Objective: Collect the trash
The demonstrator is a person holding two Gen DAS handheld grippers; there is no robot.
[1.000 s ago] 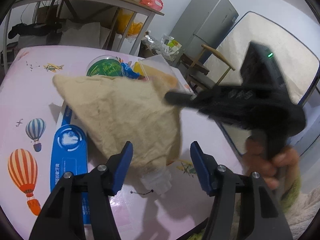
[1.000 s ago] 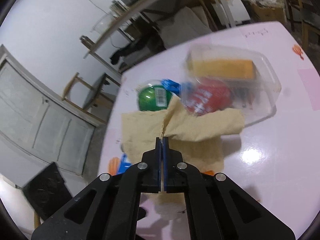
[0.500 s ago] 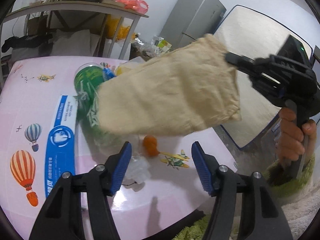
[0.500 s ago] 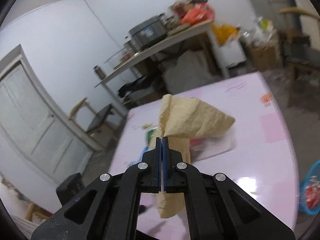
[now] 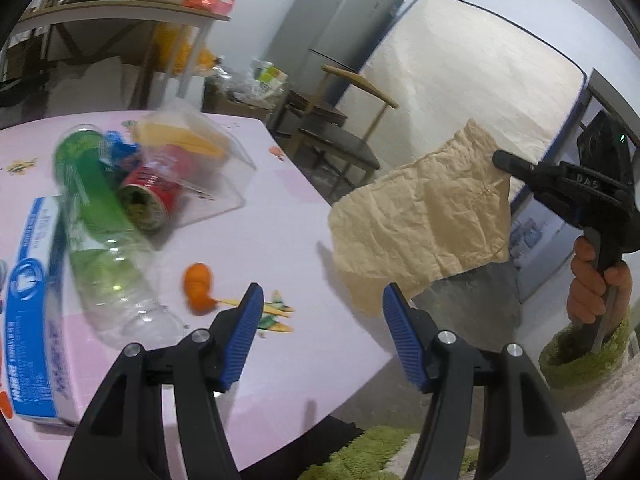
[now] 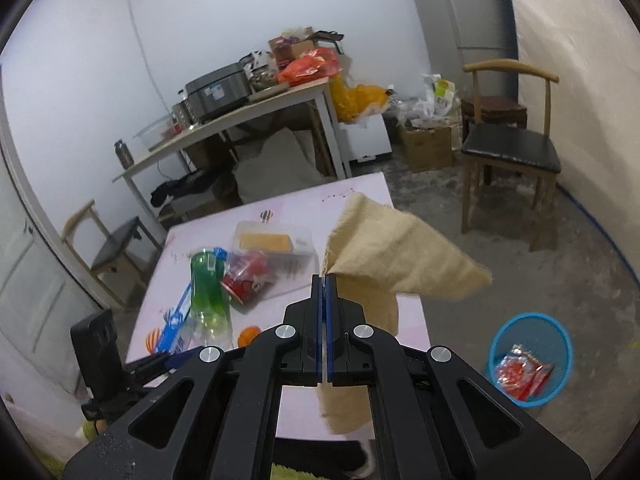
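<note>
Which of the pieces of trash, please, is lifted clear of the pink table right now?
The tan paper sheet, pinched in the shut right gripper; the green bottle and red can lie on the table.

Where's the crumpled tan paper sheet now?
The crumpled tan paper sheet hangs pinched in the right gripper, off the pink table's right edge, left of the blue mesh bin.
</note>
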